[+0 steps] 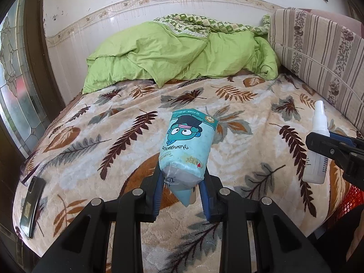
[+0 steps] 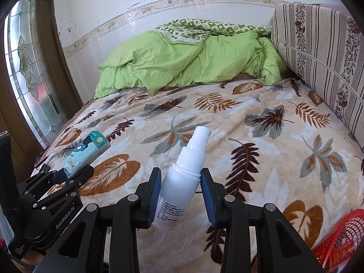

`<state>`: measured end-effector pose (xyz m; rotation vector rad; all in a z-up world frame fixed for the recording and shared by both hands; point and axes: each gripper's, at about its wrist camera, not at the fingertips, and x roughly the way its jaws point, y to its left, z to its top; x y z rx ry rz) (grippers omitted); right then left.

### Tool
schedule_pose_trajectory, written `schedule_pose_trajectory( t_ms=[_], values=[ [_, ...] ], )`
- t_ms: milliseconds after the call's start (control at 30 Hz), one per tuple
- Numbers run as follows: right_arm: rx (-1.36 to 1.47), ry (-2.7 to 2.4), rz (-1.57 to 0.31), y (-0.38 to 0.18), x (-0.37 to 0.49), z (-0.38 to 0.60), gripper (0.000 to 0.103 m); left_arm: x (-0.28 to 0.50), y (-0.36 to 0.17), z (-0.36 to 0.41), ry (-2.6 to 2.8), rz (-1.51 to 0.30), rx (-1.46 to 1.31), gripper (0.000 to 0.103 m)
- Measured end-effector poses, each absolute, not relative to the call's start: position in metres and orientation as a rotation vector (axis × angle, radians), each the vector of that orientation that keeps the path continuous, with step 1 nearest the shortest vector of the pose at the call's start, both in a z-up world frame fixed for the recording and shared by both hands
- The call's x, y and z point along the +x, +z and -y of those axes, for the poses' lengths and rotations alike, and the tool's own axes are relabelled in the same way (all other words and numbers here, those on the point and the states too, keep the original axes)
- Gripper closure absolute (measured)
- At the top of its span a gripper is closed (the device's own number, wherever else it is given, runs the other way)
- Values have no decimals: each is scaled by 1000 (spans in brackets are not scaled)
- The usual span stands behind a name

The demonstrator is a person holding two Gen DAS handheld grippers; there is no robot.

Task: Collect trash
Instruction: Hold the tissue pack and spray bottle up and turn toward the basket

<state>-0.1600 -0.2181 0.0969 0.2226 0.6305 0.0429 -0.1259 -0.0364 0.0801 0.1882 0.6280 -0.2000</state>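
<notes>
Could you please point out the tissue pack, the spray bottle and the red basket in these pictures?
tissue pack (image 1: 188, 145), left wrist view, printed front.
spray bottle (image 2: 179, 188), right wrist view, white body.
red basket (image 2: 341, 238), right wrist view, mesh wall.

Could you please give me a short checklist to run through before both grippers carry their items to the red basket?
1. Left gripper clamps the light blue cartoon tissue pack: ok.
2. Right gripper clamps the white plastic spray bottle: ok.
3. Bottle tilted in the grip, secure: cannot tell.
4. Red mesh basket within view at right: ok.
5. Basket has room: cannot tell.
6. Black phone on the blanket, away from both grippers: ok.
</notes>
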Motion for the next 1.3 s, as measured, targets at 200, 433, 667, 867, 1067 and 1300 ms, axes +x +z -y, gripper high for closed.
schedule_pose_trajectory(
  t_ms=[200,433,667,867,1067,1300],
  values=[
    [221,37,-629,97,-160,217,65,-125,80,36,-206,-627,187,76],
    [251,29,-624,101,-166,224,66,-127,78,42,-214,-622,188,76],
    [306,10,-642,100,-180,236,65,-136,82,47,-233,-612,192,76],
    [317,-14,-657,99,-196,243,66,-142,86,50,-259,-613,190,76],
    [332,-42,-681,99,-207,252,66,-151,93,59,-301,-612,197,76],
    [368,-78,-668,111,-225,273,66,-163,103,75,-370,-623,195,76]
  ],
)
